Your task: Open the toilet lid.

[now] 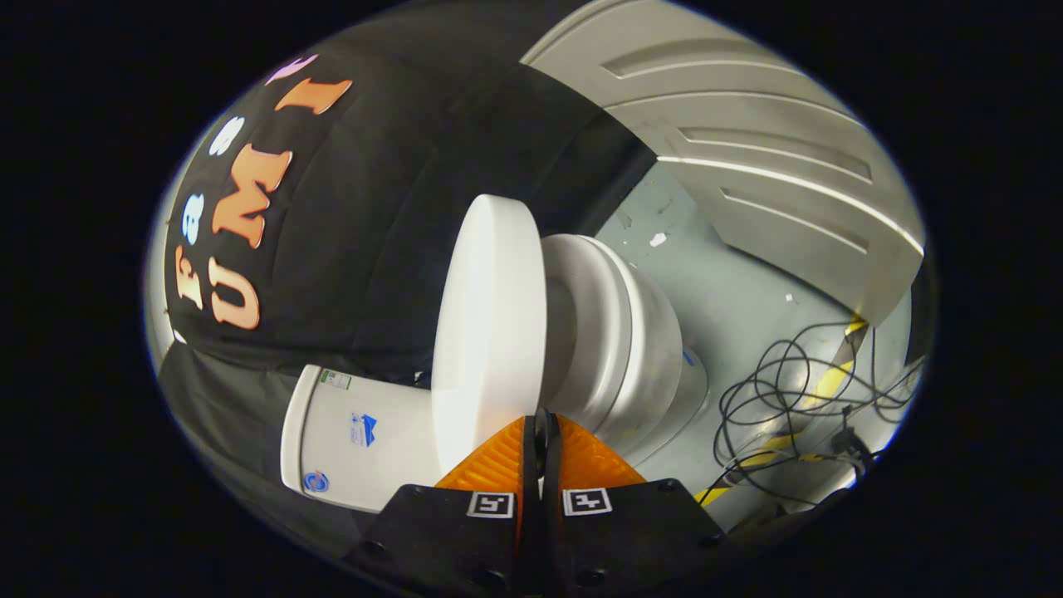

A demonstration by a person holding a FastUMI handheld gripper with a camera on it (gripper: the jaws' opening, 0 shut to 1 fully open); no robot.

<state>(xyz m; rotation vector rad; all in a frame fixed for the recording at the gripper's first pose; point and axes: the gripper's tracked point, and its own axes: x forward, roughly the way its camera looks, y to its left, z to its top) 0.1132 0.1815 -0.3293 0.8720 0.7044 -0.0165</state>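
The view is rolled to one side. The white toilet lid [490,332] is lifted off the seat [602,316], with a wedge-shaped gap between them. The bowl [660,365] lies beyond the seat, and the white tank [357,440] sits behind the lid. My gripper [541,415] is shut, its orange fingers [498,465] pressed together with nothing seen between them. The tips rest against the lid's near edge, at the gap between lid and seat.
A tangle of black cables [789,390] lies on the grey floor [731,282] beside the bowl, over a yellow-and-black tape strip [822,382]. A grey ribbed panel [747,149] stands beyond the toilet. Black cloth hangs behind the tank.
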